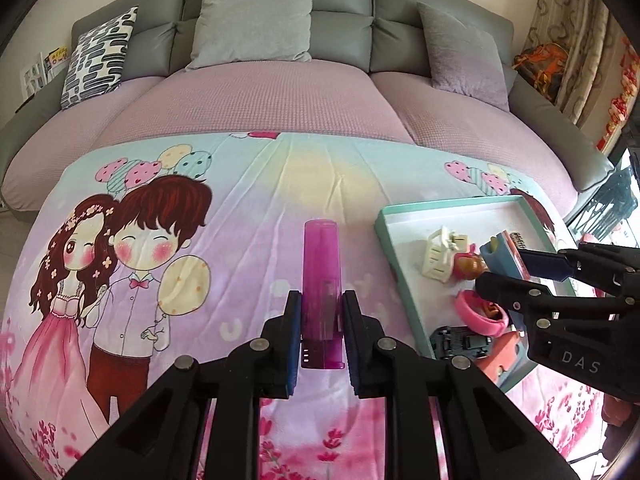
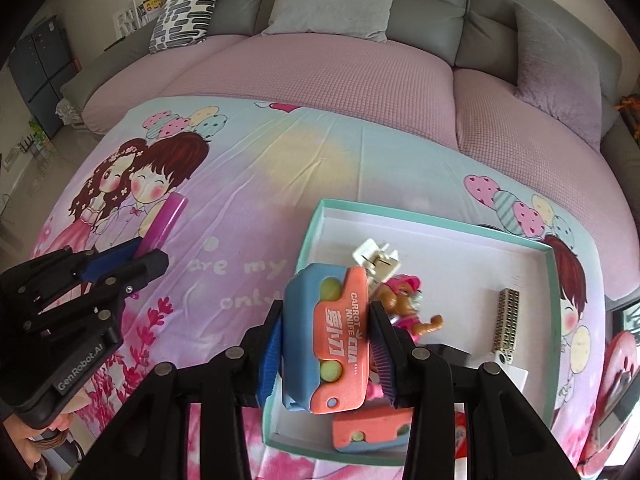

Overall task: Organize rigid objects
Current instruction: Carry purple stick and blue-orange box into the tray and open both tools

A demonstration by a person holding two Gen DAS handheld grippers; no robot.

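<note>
A cartoon-print blanket (image 1: 248,208) covers the surface in front of a grey sofa (image 1: 344,36); whether a worktop lies beneath cannot be told. Near its right edge sits one shallow teal-rimmed tray (image 2: 320,216) holding several small toys.

The step in hand appears to be loading the tray. The right hand-held gripper (image 2: 326,344) pinches one orange-and-blue carrot knife toy (image 2: 332,332) above the tray's near left corner; a second like it (image 2: 368,428) already lies inside. Next, it likely needs lowering onto a free patch and releasing.

The left hand-held gripper (image 1: 322,320) pinches one purple tube (image 1: 322,280) over the blanket's middle, well left of the tray.

Also in the tray: one white basket toy (image 1: 438,256), one pink doll (image 2: 408,300), one comb (image 2: 507,320).
</note>
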